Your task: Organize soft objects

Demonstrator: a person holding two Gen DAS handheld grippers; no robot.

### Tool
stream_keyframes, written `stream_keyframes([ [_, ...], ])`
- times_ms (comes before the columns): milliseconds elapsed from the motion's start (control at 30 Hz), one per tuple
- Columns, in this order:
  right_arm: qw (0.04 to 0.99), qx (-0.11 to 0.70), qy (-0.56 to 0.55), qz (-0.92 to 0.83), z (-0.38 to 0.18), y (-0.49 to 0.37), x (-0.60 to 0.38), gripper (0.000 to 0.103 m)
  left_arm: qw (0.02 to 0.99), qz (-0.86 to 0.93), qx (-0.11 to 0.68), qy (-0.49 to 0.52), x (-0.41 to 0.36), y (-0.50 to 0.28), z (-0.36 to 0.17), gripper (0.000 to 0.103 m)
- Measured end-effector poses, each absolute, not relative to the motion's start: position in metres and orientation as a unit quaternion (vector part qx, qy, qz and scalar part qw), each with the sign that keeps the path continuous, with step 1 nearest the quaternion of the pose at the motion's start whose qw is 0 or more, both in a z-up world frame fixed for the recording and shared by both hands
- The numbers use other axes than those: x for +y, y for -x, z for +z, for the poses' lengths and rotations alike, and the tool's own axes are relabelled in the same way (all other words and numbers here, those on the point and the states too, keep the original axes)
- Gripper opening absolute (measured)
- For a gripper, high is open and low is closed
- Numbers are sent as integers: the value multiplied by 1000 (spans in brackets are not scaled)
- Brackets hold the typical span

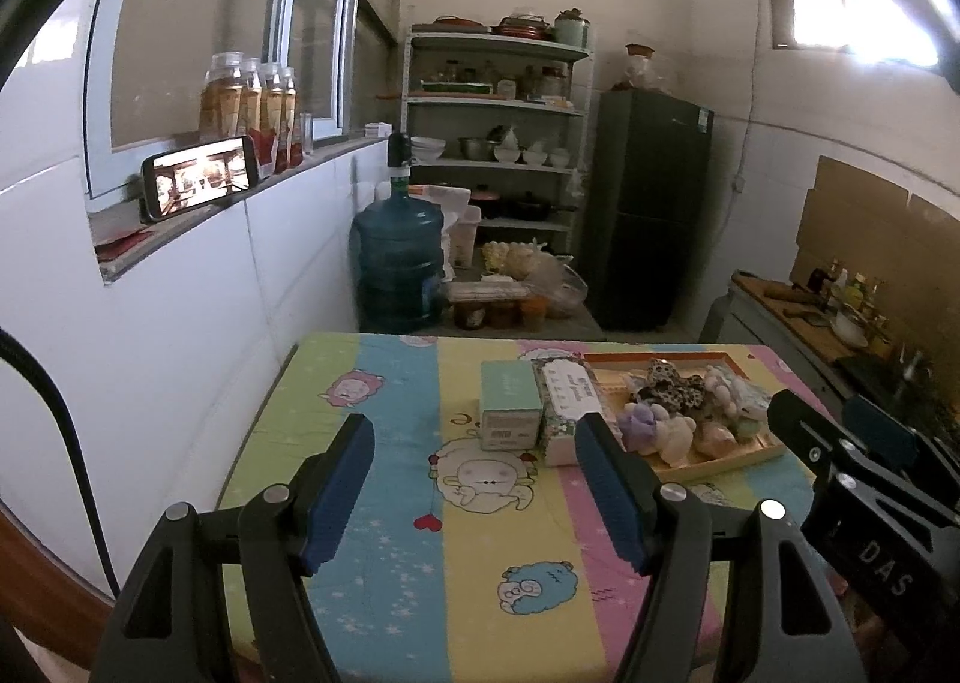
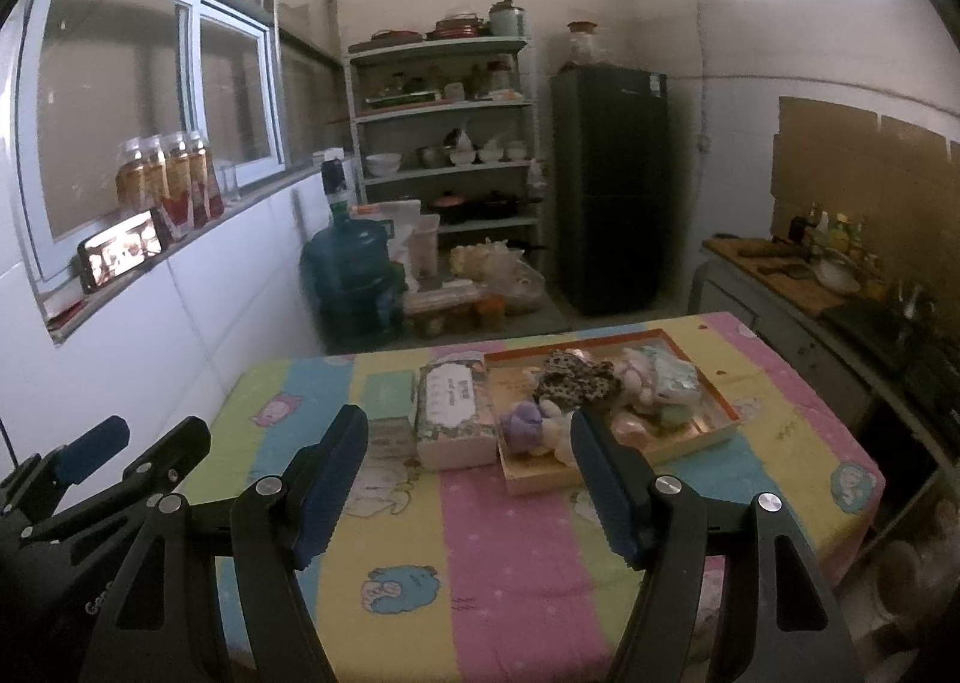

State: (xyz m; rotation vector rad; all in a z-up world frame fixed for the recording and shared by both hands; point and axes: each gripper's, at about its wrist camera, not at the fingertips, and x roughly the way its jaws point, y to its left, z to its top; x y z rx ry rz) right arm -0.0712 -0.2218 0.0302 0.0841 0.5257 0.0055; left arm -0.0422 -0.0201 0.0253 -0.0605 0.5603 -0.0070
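Note:
A shallow wooden tray [image 1: 717,464] [image 2: 714,419] sits on the table with several soft toys in it: a leopard-print plush [image 1: 669,386] [image 2: 573,374], a purple plush [image 1: 642,422] [image 2: 522,419] and pale ones. A floral box [image 1: 567,404] [image 2: 453,413] and a mint green box [image 1: 510,401] [image 2: 387,404] stand to its left. My left gripper [image 1: 474,440] is open and empty, held above the table short of the boxes. My right gripper [image 2: 468,437] is open and empty, short of the tray. Each gripper shows at the edge of the other's view.
The table wears a striped cartoon cloth [image 1: 384,443] [image 2: 510,533]. A white wall with a sill, a phone [image 1: 201,176] and bottles is at the left. Beyond the table are a water jug [image 1: 399,257], shelves [image 1: 498,131] and a dark fridge [image 1: 651,209]. A counter [image 2: 792,275] runs along the right.

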Motion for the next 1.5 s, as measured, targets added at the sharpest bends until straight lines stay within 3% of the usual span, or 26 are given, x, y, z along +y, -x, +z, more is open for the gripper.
stream_keyframes([
  [1500, 963, 265, -43, 9, 23, 73, -213, 72, 959, -1, 281, 27, -12, 46, 21, 70],
])
